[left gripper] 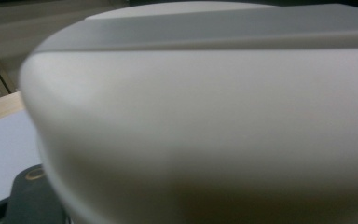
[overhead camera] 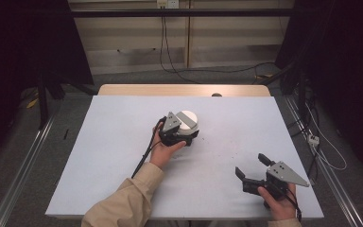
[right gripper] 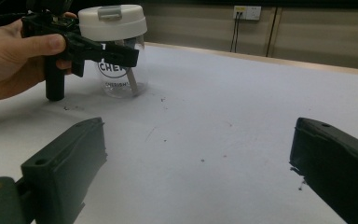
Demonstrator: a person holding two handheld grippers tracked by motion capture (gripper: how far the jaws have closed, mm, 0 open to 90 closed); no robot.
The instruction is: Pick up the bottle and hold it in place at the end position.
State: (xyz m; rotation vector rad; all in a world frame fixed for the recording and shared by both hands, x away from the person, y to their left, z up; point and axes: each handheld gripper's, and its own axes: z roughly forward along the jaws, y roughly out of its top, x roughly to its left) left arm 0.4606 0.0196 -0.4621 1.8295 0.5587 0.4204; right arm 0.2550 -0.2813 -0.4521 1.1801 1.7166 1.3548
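Observation:
A clear jar [right gripper: 121, 81] with dark lettering and a white lid [right gripper: 113, 21] stands on the pale table sheet [overhead camera: 123, 156] near the middle. My left gripper [overhead camera: 190, 135] is shut on the jar just under the lid. One black finger [right gripper: 116, 52] crosses the jar's front and the other is hidden behind it. Up close in the left gripper view, the lid [left gripper: 205, 130] is blurred. My right gripper [overhead camera: 253, 166] rests low at the front right, open, with nothing but bare sheet between its jaws [right gripper: 198, 135]. A brownish stick lies inside the jar.
A wooden table edge [overhead camera: 184, 90] shows beyond the sheet, with a small dark object [overhead camera: 216, 94] on it. Dark specks [overhead camera: 220, 156] dot the sheet between the grippers. Cables trail across the floor behind the table and at the right.

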